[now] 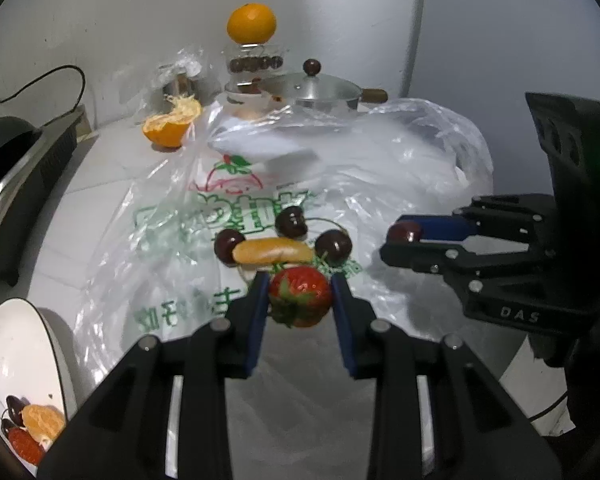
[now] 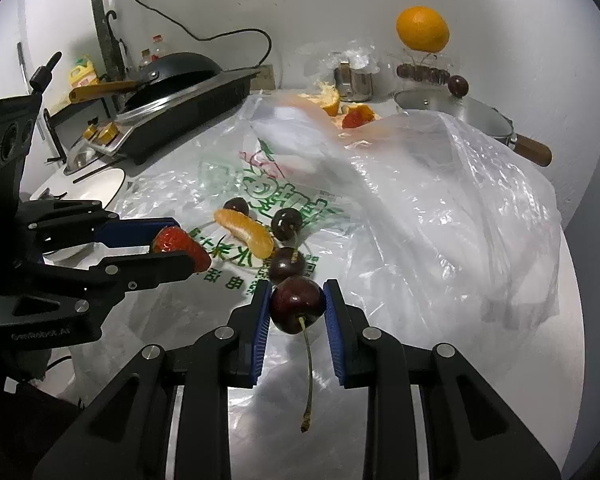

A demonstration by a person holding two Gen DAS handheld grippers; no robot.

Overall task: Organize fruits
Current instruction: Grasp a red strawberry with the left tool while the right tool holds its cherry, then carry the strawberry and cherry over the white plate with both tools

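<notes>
My left gripper (image 1: 300, 286) is shut on a red strawberry (image 1: 299, 295), held just above the clear printed plastic bag (image 1: 380, 184). The same strawberry (image 2: 178, 245) shows in the right wrist view, pinched in the left gripper (image 2: 172, 242). My right gripper (image 2: 297, 302) is shut on a dark cherry (image 2: 297, 304) whose stem hangs down; in the left wrist view that cherry (image 1: 405, 233) sits at the right gripper's (image 1: 400, 236) tips. On the bag lie an orange segment (image 1: 274, 251) and three dark cherries (image 1: 292, 222).
A white bowl (image 1: 16, 344) at lower left holds a strawberry, an orange segment and cherries. At the back are a half-peeled orange (image 1: 171, 125), a whole orange (image 1: 251, 23) atop a glass jar, a lidded metal pot (image 1: 326, 90), and a stovetop with a dark pan (image 2: 180, 80).
</notes>
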